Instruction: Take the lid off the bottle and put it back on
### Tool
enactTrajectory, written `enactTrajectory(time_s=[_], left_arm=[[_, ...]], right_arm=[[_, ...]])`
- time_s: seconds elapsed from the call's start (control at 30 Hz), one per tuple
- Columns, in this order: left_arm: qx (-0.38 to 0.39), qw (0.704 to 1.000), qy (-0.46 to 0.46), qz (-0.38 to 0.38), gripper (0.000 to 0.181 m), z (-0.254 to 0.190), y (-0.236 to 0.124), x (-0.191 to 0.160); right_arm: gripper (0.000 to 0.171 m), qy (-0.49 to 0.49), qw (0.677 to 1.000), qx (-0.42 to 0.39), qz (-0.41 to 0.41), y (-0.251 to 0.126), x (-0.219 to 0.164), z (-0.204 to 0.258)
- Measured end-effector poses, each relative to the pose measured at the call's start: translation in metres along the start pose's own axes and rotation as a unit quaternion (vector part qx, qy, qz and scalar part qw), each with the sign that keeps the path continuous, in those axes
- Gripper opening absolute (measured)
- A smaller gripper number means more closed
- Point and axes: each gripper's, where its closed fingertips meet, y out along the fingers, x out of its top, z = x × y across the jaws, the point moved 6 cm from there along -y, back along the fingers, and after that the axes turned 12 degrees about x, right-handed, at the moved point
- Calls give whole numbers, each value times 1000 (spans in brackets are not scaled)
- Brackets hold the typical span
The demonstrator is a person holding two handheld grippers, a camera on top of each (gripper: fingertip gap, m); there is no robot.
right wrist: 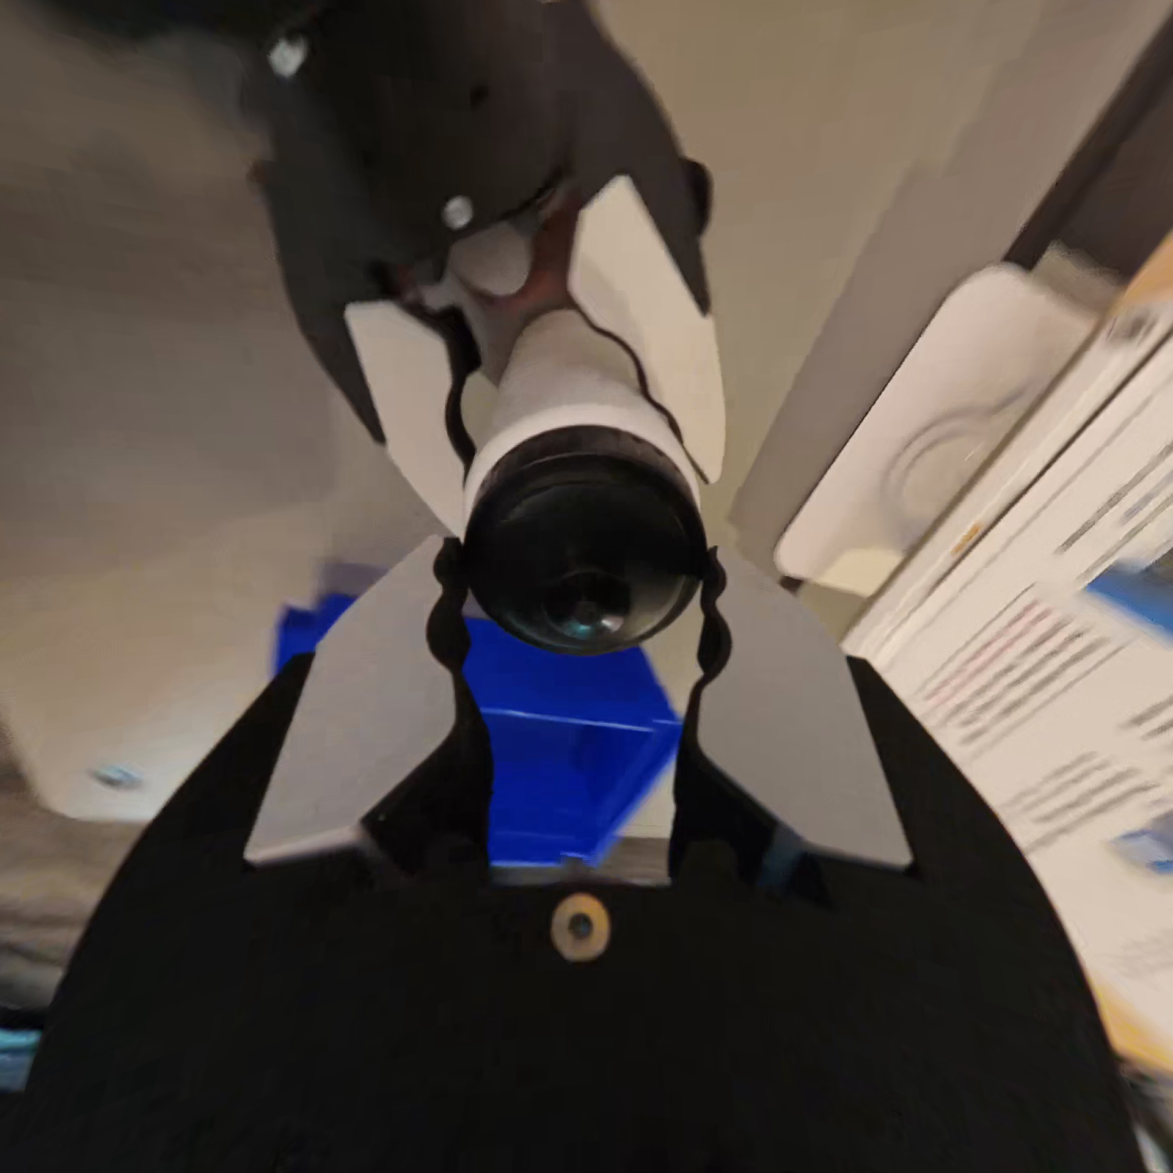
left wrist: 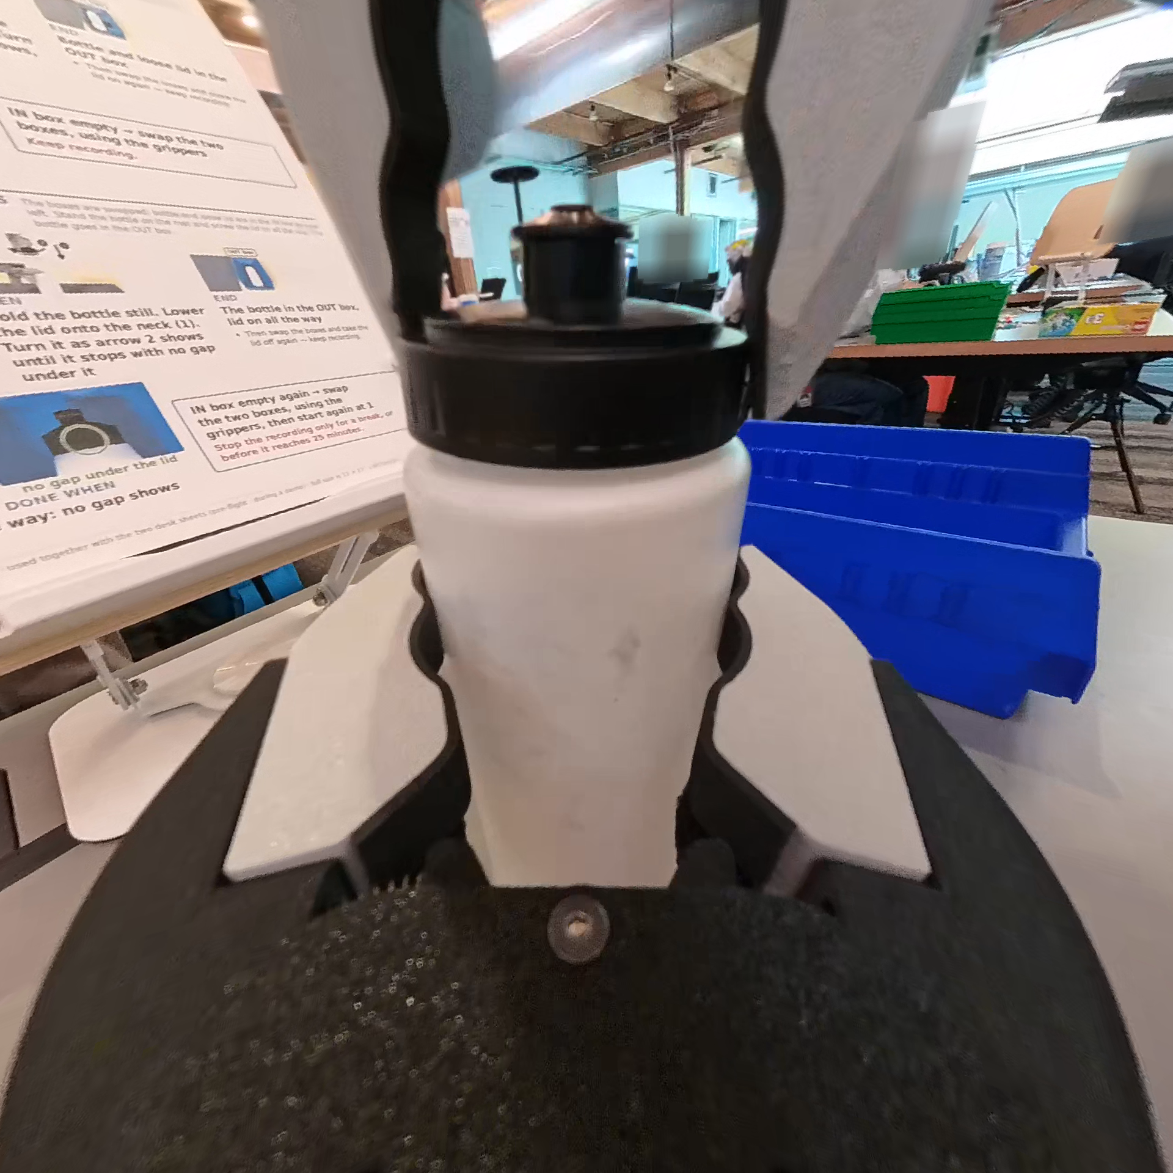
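Bottle (left wrist: 577,635) stands upright, squeezed at body by left gripper (left wrist: 577,609). Lid (left wrist: 574,393) sits on top of bottle, no gap seen. Right gripper (right wrist: 581,571) comes straight down from above, fingers (right wrist: 447,609) pinching lid rim on both sides. Bottle's long line runs up into right gripper. Lid turns around that line. Blue bin (left wrist: 920,558) just beside bottle.

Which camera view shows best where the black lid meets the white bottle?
The left wrist view: the lid appears side-on, sharp, its lower edge against the bottle. The right wrist view shows the lid from above, blurred, hiding most of that edge.
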Motion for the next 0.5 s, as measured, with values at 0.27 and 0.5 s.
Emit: enactTrajectory(time_s=[0.27,0.5], left_arm=[[-18,1000,-9,-1,86,3,2,-1],[-15,999,-28,4,86,7,3,-2]], right_arm=[[71,-411,874,-116,232,2,7,8],[92,-302,932,-136,146,-4,1,12]])
